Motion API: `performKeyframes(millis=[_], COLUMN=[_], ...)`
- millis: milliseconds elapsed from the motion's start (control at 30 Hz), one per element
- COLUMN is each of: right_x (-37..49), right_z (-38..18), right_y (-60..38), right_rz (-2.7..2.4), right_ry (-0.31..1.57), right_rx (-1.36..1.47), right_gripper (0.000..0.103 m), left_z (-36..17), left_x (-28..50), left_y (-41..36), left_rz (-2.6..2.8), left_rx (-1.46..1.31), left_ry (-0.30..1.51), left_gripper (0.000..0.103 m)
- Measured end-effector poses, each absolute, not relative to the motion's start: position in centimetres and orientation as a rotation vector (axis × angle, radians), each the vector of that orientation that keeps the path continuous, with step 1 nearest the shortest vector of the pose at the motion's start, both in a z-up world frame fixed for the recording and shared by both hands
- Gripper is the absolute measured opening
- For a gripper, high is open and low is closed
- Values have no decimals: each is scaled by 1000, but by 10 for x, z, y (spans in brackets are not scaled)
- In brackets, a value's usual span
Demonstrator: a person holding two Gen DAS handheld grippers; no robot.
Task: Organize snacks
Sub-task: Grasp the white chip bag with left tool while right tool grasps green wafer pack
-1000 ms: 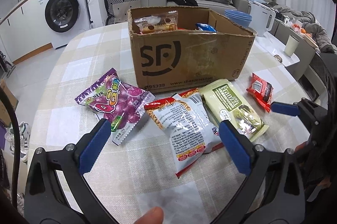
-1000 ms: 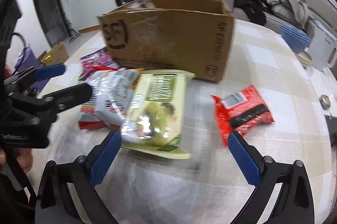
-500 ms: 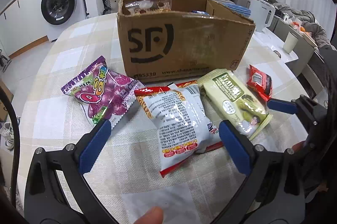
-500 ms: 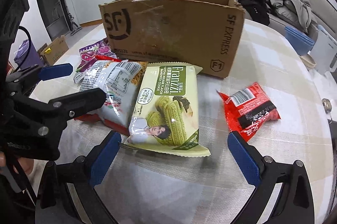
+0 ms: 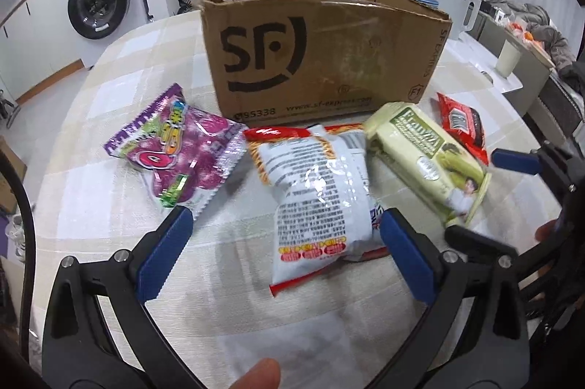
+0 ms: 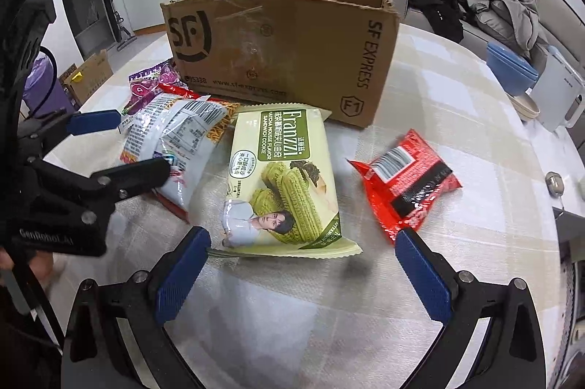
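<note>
1. A round table under a pale checked cloth [image 5: 109, 177] fills both views, with a white washing machine [image 5: 98, 5] at upper left of the left wrist frame.
2. A brown cardboard box printed "SF" [image 5: 321, 60] stands open at upper centre of the table, a clear packet showing above its rim.
3. A white-and-red crinkled snack bag [image 5: 321, 191] lies at centre of the left wrist frame, in front of the box.
4. A pale green matcha sandwich-cookie pack [image 6: 281, 184] sits just beside it (its left edge appears to overlap the white bag).
5. A purple candy bag [image 5: 179, 151] lies at left of the left wrist frame.
6. A small red foil packet [image 6: 406, 177] rests apart, at right of the right wrist frame.
7. The left gripper [image 5: 281, 250] hovers wide apart, its blue pads either side of the white bag's near end.
8. The right gripper [image 6: 299, 275] is spread wide, empty, at the cookie pack's near edge.
</note>
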State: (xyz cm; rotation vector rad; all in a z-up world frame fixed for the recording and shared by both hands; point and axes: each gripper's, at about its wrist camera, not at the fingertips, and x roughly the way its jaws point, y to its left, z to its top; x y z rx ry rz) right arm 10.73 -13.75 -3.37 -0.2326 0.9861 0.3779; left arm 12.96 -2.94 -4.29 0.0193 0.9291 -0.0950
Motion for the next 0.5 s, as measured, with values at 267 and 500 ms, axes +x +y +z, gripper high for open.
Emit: performKeyframes(millis=[267,500], right_x=[107,112], right_z=[-27,-31], right_y=[-143,-133], right_rz=[421,448], right_ry=[942,927], right_rx=[-176,-142], right_gripper=[101,86], left_z=[-41,-54], left_x=[129,133], left_y=[-33,-29], left_rz=[-131,-156], left_rx=[-18,-106], left_ry=[913,951], left_gripper=[102,90])
